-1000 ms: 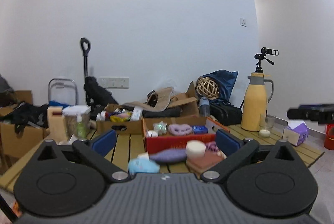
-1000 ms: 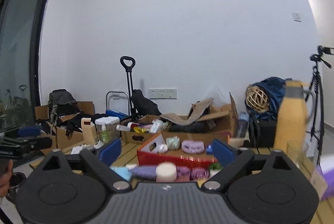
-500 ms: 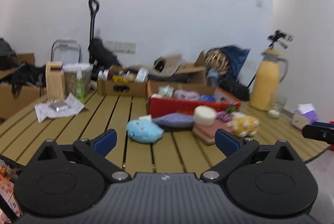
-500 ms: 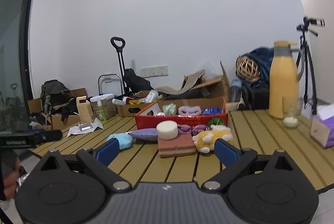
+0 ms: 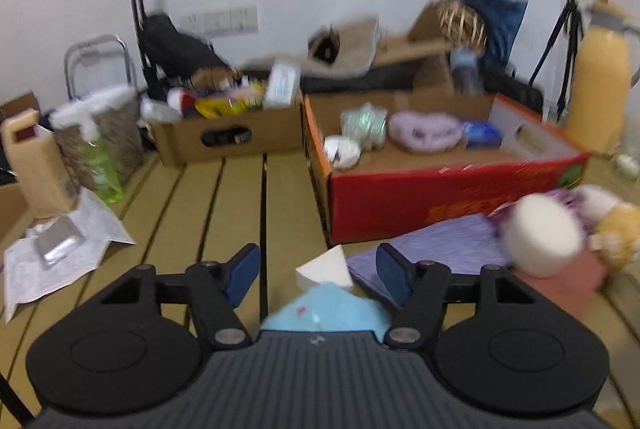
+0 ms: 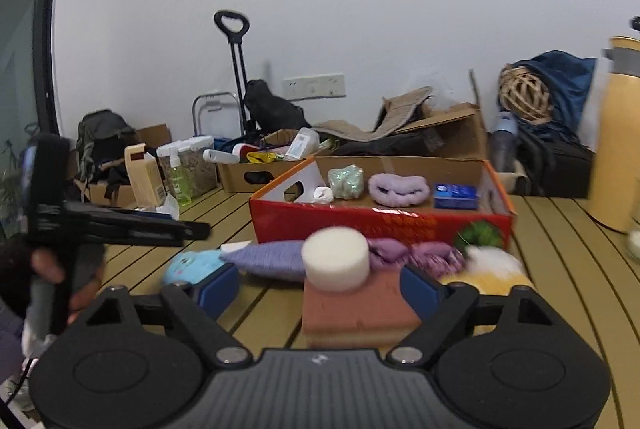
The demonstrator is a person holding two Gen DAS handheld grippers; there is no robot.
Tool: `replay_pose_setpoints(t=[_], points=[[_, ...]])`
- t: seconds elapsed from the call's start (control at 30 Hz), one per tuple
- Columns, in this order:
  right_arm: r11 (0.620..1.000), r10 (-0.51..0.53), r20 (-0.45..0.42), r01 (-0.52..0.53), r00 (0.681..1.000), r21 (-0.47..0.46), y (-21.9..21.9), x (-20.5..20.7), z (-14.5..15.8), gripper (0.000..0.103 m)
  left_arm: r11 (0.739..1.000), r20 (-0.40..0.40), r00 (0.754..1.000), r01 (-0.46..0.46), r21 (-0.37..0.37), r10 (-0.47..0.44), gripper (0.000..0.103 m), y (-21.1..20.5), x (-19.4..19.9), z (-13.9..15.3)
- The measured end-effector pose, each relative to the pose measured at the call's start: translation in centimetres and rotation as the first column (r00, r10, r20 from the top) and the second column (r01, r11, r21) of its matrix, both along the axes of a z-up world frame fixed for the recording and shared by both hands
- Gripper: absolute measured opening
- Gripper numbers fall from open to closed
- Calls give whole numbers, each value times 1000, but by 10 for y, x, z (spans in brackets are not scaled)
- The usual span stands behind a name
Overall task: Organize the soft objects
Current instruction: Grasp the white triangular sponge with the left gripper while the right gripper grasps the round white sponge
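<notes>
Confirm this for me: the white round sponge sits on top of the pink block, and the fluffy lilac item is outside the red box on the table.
Not quite. The white round sponge does sit on the pink block, but the fluffy lilac item lies inside the red box, between a green bundle and a blue packet. The right wrist view shows this.

The blue plush (image 5: 326, 309) is half hidden behind the tool body, perhaps touching it.
</notes>
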State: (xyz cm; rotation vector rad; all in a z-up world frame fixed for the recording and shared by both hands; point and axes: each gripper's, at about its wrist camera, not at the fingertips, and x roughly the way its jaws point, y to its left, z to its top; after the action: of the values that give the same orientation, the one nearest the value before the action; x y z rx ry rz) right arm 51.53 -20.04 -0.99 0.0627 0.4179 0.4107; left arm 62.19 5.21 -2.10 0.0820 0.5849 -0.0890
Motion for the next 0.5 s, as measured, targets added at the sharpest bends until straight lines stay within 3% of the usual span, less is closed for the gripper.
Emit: replay_pose_setpoints(t=[0.17, 0.27, 0.3, 0.33, 0.37, 0.5], points=[[1000, -11, -41, 10, 999, -26, 18, 64, -17, 79, 999, -126, 992, 15, -51, -21, 70, 10, 42, -29], [999, -52, -75, 52, 996, -4, 21, 90, -29, 72, 993, -144, 989, 0, -115, -17, 54, 21, 50, -35], [999, -43, -81, 44, 996, 18, 20, 94, -32, 64, 991, -141, 990, 6, -130, -25, 36, 23, 50, -35], [999, -31, -87, 34, 996, 40, 19, 96, -36, 60, 987, -146, 988, 30, -160, -54, 32, 25, 52, -34], [998, -19, -92, 24, 996, 53, 18, 98, -38, 54, 984, -147, 988, 25, -179, -52, 31, 27, 52, -33], [998, -5, -77, 10, 997, 63, 17, 96, -39, 47, 973, -107, 994, 4, -231, -29, 30, 37, 47, -27]])
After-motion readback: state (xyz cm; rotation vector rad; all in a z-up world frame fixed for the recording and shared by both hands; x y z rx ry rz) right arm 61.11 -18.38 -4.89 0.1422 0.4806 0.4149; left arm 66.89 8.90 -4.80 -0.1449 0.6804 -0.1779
